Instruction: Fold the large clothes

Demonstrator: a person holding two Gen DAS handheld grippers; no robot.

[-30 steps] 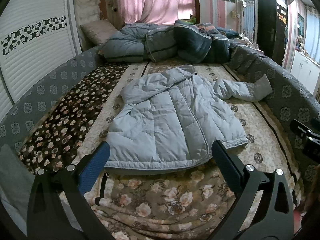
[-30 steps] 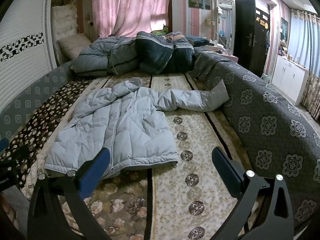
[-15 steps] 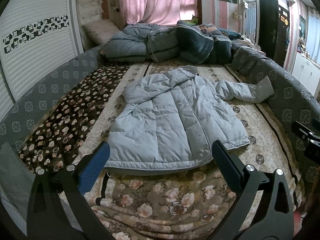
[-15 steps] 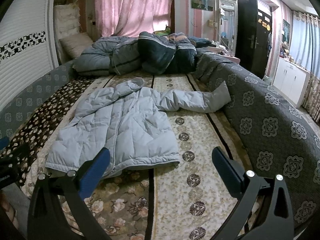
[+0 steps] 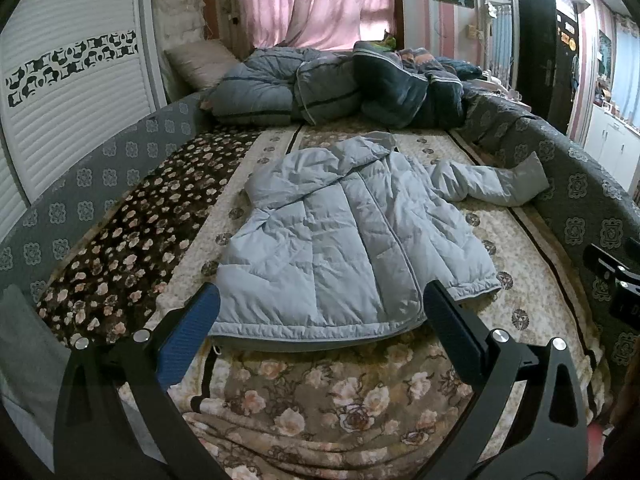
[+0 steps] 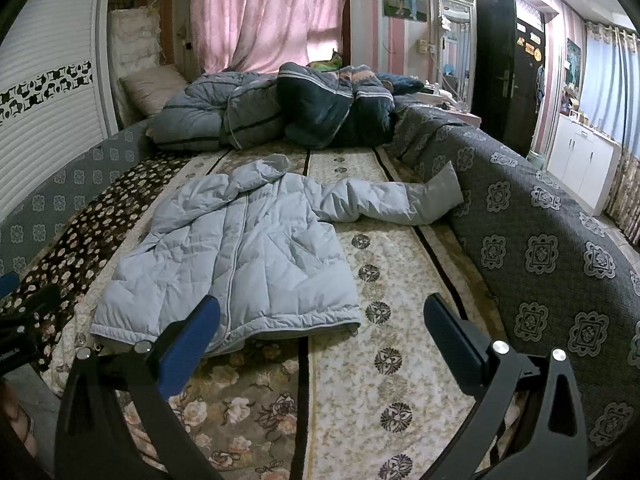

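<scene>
Pale blue quilted jacket [image 5: 344, 240] lies flat on the bed [image 5: 532, 312], front up, zip closed down the middle, hem toward the foot. Hood [image 5: 360, 152] points to 12 o'clock, toward the heap of grey and navy duvets [image 5: 332, 84] at the headboard end. Jacket's one visible sleeve [image 5: 488, 186] stretches out toward 2 o'clock; its cuff rests against the dark grey patterned cover [image 6: 540, 248] that rises along the bed's side. Other sleeve is not seen.

Left gripper [image 5: 320, 312]: fingers spread wide, holding nothing. In the left wrist view it hovers just short of the hem, and the hem spans the gap between the two fingertips. No contact visible.

Right gripper [image 6: 320, 316]: fingers equally wide apart, empty. In the right wrist view the jacket's hem corner [image 6: 352, 322] sits between the fingertips, nearer the blue-padded one; beige patterned bedspread [image 6: 392, 280] fills the rest of the gap.

Floral brown blanket [image 5: 320, 400] covers the foot of the bed at 6 o'clock, beneath both grippers. Pink curtains [image 6: 272, 16] hang at 12 o'clock behind the duvets.
</scene>
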